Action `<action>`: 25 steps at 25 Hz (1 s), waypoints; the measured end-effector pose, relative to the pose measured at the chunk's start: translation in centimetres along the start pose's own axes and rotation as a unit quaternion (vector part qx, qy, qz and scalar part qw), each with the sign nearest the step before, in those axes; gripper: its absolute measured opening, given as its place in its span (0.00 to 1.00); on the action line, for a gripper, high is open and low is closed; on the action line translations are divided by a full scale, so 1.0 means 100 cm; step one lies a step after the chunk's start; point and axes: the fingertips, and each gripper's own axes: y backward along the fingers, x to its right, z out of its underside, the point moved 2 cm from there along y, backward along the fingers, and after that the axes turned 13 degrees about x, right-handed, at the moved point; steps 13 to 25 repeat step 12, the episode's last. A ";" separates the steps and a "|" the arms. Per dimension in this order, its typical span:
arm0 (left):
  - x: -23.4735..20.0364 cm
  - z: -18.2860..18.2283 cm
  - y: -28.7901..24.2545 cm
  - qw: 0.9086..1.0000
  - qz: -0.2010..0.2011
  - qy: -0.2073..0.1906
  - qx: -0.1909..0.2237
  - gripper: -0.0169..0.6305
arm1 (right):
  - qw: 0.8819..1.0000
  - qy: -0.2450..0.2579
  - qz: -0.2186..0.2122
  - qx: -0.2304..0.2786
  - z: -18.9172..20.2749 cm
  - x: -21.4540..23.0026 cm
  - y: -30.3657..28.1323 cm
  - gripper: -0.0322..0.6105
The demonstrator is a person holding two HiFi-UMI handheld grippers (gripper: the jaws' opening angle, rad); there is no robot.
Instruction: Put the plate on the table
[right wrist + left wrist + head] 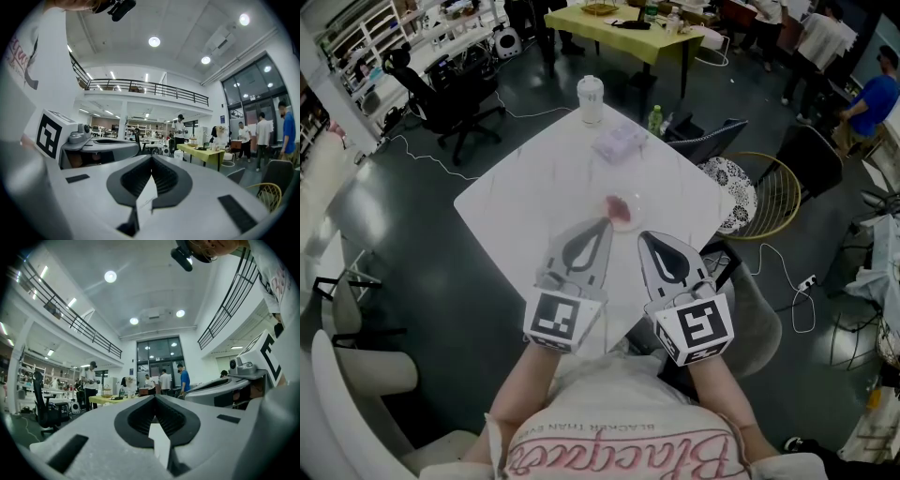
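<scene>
I read the left gripper from its own view: both jaws are pressed together along the centre line, with nothing between them. The right gripper reads the same in its view: jaws closed tip to tip, empty. Each gripper view looks level across the room and shows the neighbouring gripper alongside, but neither shows the table top. Only the head view supplies that: both grippers are held side by side over the near corner of the white table, apart from the plate. The plate is small, has a reddish patch in it, and rests on the table just beyond the two tips. Farther along the table lies a pale packet, and an upright lidded cup stands at the far corner.
</scene>
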 end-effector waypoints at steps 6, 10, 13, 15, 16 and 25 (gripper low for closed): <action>-0.001 -0.001 0.000 1.000 -0.001 0.011 -0.004 0.03 | 1.000 0.004 0.001 -0.002 0.000 -0.002 0.000 0.05; -0.002 0.000 0.000 1.000 0.002 0.012 -0.006 0.03 | 1.000 0.005 0.001 -0.004 0.002 -0.002 -0.002 0.05; -0.002 0.002 0.001 1.000 0.003 0.013 -0.006 0.03 | 1.000 0.006 0.001 -0.005 0.004 -0.003 -0.002 0.05; -0.002 0.002 0.001 1.000 0.003 0.013 -0.006 0.03 | 1.000 0.006 0.001 -0.005 0.004 -0.003 -0.002 0.05; -0.002 0.002 0.001 1.000 0.003 0.013 -0.006 0.03 | 1.000 0.006 0.001 -0.005 0.004 -0.003 -0.002 0.05; -0.002 0.002 0.001 1.000 0.003 0.013 -0.006 0.03 | 1.000 0.006 0.001 -0.005 0.004 -0.003 -0.002 0.05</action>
